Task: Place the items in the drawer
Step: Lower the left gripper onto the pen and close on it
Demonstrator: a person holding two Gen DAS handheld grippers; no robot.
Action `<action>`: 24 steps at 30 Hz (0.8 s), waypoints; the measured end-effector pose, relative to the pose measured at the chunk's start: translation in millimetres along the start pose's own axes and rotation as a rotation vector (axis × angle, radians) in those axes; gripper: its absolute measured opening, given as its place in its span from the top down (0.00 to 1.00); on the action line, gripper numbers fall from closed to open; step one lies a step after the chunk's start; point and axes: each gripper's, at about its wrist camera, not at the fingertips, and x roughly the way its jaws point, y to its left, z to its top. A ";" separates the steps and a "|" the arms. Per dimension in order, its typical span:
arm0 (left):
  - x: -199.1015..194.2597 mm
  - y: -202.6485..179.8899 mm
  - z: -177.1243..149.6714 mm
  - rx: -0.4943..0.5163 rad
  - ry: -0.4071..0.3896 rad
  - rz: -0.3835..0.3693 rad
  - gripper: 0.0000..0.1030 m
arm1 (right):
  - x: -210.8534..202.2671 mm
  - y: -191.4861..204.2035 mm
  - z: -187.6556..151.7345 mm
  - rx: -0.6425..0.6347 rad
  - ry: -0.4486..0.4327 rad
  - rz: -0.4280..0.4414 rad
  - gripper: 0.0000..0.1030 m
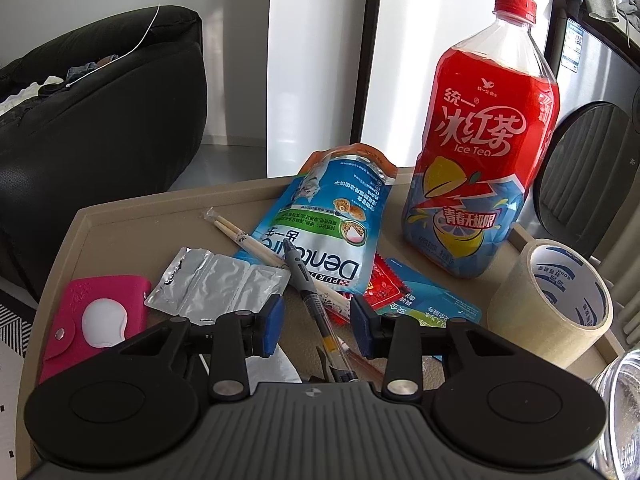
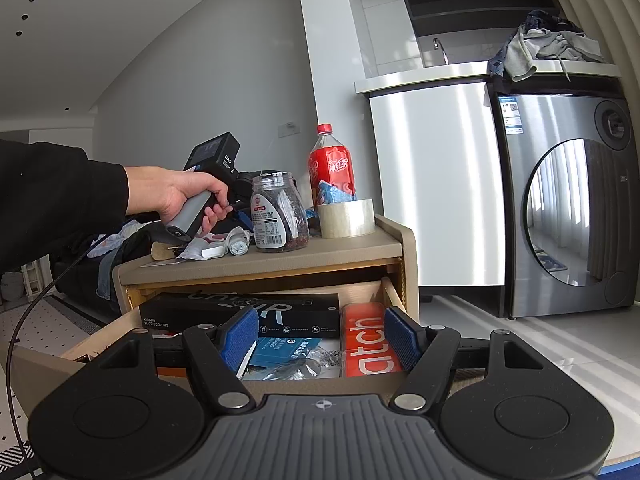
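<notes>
A black gel pen (image 1: pixel 310 296) lies on the beige cabinet top (image 1: pixel 120 220), its shaft running between the blue pads of my left gripper (image 1: pixel 317 326), which is open and not touching it. Around the pen lie a blue pet-treat pouch (image 1: pixel 320 216), wrapped chopsticks (image 1: pixel 244 240), a foil blister pack (image 1: pixel 220 280) and a pink card holder (image 1: pixel 96 316). My right gripper (image 2: pixel 322 338) hangs open and empty over the pulled-out drawer (image 2: pixel 96 334). The drawer holds a black watch box (image 2: pixel 192 312), an orange box (image 2: pixel 370 340) and a blue packet (image 2: pixel 280 350).
A tall red ice tea bottle (image 1: pixel 480 140) and a tape roll (image 1: pixel 552 304) stand at the right of the cabinet top. A glass jar (image 2: pixel 278 212) sits near its front edge. A person's hand (image 2: pixel 180 196) holds the left gripper. A washing machine (image 2: pixel 568 208) stands at the right.
</notes>
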 end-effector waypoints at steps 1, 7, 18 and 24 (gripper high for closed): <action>0.6 -0.2 -0.4 -0.001 0.004 -0.006 0.67 | 0.0 -0.1 0.1 0.000 0.000 -0.001 0.29; 3.8 -1.8 -2.8 0.001 0.023 -0.015 0.79 | -1.5 -0.4 0.0 -0.002 0.001 -0.004 0.29; -3.8 -1.4 -3.9 0.003 0.010 -0.004 0.88 | -2.6 -0.1 1.1 0.001 0.004 -0.006 0.29; -18.2 -0.3 0.1 -0.014 -0.026 -0.004 0.89 | -5.8 -0.2 1.6 0.001 0.001 -0.010 0.29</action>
